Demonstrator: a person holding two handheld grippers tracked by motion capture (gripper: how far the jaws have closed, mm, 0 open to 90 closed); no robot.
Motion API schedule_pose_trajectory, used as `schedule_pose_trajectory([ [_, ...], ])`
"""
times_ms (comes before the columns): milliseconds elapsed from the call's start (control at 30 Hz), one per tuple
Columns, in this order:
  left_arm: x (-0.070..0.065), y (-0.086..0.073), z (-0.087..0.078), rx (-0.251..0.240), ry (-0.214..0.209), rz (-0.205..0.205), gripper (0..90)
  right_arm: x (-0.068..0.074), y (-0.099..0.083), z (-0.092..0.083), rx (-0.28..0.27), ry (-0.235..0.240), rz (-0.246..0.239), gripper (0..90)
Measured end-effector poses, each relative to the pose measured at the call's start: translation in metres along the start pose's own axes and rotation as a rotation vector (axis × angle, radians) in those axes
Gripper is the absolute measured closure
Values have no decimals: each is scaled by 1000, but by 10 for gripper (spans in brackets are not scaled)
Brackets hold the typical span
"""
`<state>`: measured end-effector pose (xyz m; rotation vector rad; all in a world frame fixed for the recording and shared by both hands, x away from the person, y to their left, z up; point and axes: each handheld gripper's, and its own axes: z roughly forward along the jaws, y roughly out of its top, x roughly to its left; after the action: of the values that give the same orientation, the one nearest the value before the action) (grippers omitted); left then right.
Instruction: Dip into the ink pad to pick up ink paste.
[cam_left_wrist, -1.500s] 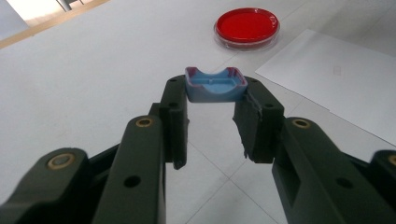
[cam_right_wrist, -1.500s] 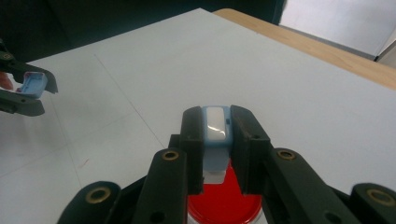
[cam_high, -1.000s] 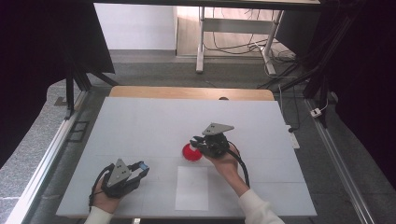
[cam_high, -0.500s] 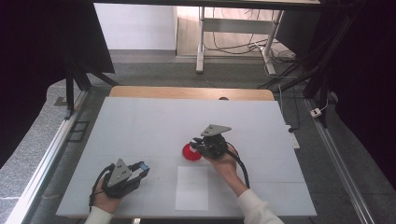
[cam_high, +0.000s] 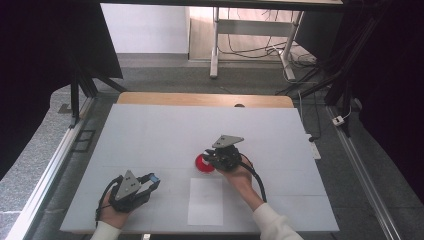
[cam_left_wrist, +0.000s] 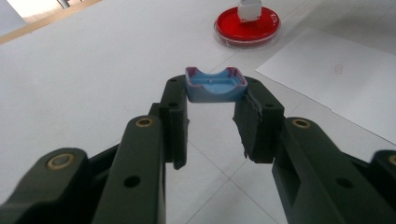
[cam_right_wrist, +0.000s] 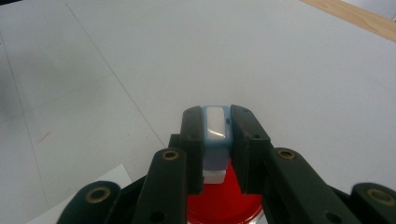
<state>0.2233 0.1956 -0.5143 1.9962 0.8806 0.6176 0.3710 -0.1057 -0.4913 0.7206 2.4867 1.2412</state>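
A: Left gripper (cam_high: 150, 181), near-left of the white tabletop (cam_high: 150, 130), resting low in the person's left hand (cam_high: 112, 212). What's in it?

B: In the left gripper view (cam_left_wrist: 212, 116) the black jaws are clamped on a small blue plastic cap with a curved cut-out and reddish edges (cam_left_wrist: 215, 85). It sits right at the tips, held by its two sides, open face up. In the high view it is a blue speck at the gripper's front (cam_high: 153, 178).

A: Right gripper (cam_high: 207, 157)?

B: Just right of the table's middle, in the person's right hand (cam_high: 240, 175), grey three-cornered plate on top. In the right gripper view (cam_right_wrist: 217, 140) the jaws are closed on a narrow light-blue piece with a white face (cam_right_wrist: 215, 122), held upright between the pads, a white lower end showing below them.

A: And the red thing?

B: A round shallow red dish with a clear rim (cam_high: 203, 163), flat on the tabletop, left of the right gripper's body. The right gripper's tips are over it; in the right gripper view the red dish (cam_right_wrist: 224, 200) lies directly beneath the held piece. Whether the white end touches the red surface, cannot tell. From the left gripper view the dish (cam_left_wrist: 247, 25) shows far off with the white end (cam_left_wrist: 250, 10) standing over it.

A: Anything else?

B: A white sheet of paper (cam_high: 206, 201) lies flat at the near edge, between the two hands, just nearer than the dish. Left gripper and dish are well apart.
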Motion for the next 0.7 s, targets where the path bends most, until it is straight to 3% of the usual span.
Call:
schedule_pose_trajectory([
  [700,0,0,0,1,-2,0,647,0,-3,4,19,1,-8,748],
])
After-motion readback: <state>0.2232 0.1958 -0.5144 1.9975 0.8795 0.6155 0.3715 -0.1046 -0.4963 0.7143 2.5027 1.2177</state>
